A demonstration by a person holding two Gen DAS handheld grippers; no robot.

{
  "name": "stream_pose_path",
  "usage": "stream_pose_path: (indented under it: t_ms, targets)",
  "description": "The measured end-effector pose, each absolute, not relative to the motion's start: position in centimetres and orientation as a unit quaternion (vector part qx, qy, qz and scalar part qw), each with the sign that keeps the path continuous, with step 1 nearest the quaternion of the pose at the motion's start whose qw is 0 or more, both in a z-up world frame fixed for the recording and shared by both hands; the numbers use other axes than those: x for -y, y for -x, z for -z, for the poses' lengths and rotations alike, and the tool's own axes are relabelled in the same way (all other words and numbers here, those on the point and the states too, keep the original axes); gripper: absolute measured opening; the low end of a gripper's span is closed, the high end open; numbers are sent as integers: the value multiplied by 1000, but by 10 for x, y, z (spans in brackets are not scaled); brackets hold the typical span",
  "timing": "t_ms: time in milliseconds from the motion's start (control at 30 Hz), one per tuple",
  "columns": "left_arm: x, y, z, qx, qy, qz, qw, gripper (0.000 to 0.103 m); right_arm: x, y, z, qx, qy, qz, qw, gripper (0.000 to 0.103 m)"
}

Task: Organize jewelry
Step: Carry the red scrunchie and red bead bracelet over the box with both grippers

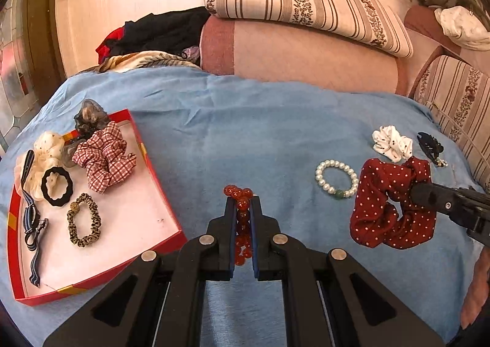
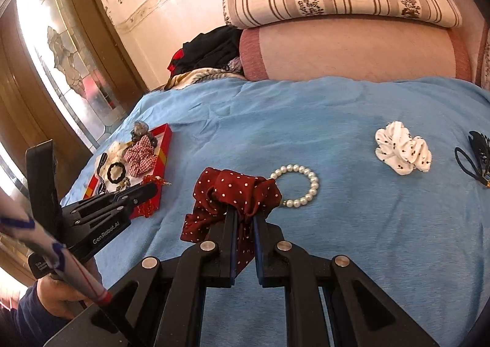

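Observation:
My left gripper (image 1: pixel 243 200) is shut on a red bead bracelet (image 1: pixel 242 230), held just right of the red tray (image 1: pixel 159 184); it also shows in the right wrist view (image 2: pixel 150 187). The tray holds a checked scrunchie (image 1: pixel 105 160), a leopard hair tie (image 1: pixel 84 219), a black hair tie (image 1: pixel 57 186) and more. My right gripper (image 2: pixel 245 213) is shut on a dark red polka-dot scrunchie (image 2: pixel 232 190), also in the left wrist view (image 1: pixel 389 203). A pearl bracelet (image 2: pixel 301 184) lies on the blue cloth beside it.
A white dotted scrunchie (image 2: pixel 402 147) and a black hair clip (image 2: pixel 479 157) lie on the blue cloth (image 2: pixel 337 132) to the right. Pillows (image 1: pixel 306 3), a bolster and a clothes pile (image 1: pixel 159 31) are at the back. A window is at the left.

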State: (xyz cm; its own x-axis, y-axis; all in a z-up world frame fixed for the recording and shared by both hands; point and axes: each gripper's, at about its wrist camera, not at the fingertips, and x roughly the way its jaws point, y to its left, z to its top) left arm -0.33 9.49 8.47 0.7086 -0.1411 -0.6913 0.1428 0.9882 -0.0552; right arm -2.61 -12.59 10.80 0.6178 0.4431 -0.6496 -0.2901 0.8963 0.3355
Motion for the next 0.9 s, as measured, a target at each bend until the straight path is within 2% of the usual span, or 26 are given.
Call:
stream_pose_path:
  t_ms: [900]
  targets:
    - [-113, 8, -96, -355, -6, 60, 933, 8, 101, 30, -119, -375, -102, -224, 894, 10]
